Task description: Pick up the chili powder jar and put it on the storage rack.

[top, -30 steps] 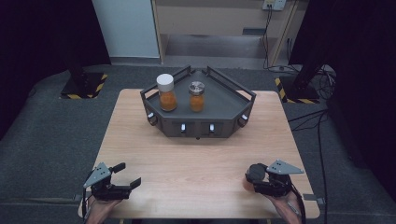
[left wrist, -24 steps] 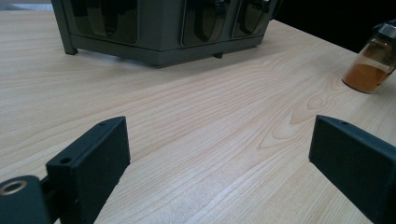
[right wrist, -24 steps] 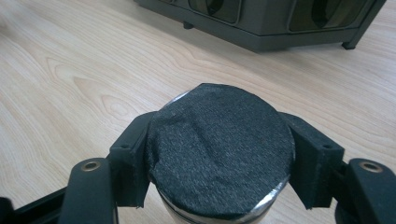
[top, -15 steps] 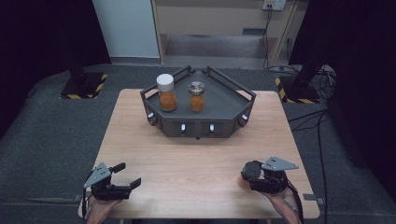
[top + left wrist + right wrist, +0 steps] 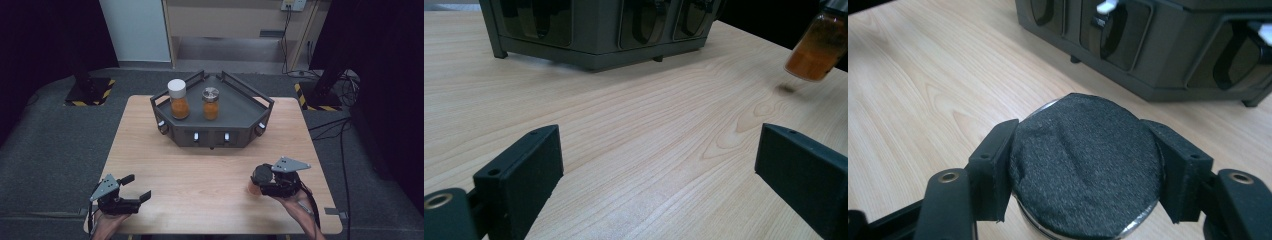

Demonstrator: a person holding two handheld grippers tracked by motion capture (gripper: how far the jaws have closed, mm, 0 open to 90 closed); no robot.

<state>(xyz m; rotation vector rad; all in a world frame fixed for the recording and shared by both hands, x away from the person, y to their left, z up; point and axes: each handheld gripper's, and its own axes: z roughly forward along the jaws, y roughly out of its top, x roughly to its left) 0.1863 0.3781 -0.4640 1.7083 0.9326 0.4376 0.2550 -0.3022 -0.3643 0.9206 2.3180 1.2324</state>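
My right gripper point(image 5: 1083, 134) is shut on a jar point(image 5: 1087, 175) with a black cloth-covered lid, one jaw on each side of the lid, and has just closed slightly tighter. In the high view the right gripper point(image 5: 261, 177) holds that jar point(image 5: 251, 188) of orange powder over the table's near right. The left gripper view shows the jar point(image 5: 816, 47) hanging above its own shadow. My left gripper point(image 5: 139, 186) rests at the near left, open with nothing between its jaws point(image 5: 659, 145).
A dark angular tray point(image 5: 215, 135) stands at the far middle of the wooden table point(image 5: 200, 175). On it stand a white-lidded jar point(image 5: 178, 99) and a metal-lidded jar point(image 5: 210, 102), both with orange contents. The tray's front point(image 5: 1158, 45) lies just beyond my right gripper.
My right gripper has moved left and toward the tray, rising with the jar in it. The left gripper has stayed in place.
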